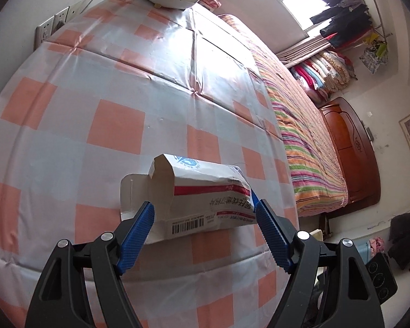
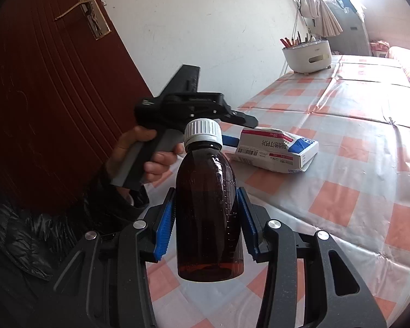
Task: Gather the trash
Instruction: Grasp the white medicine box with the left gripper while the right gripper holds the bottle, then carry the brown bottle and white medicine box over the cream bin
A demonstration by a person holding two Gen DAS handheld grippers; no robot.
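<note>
On the tablecloth [image 1: 117, 125]: crumpled white-and-red carton [image 1: 205, 191].

The checked table cover [image 1: 114, 125] is glossy, creased plastic sheeting. The medicine box [image 1: 205, 191] near its front edge is matt, crumpled cardboard. The brown bottle [image 2: 209, 213] is smooth translucent plastic with a ribbed white cap [image 2: 202, 132]. Blue ribbed pads [image 2: 165, 224] line matt black grippers. The door [image 2: 41, 82] is dark grooved wood with a metal handle [image 2: 76, 8].
</note>
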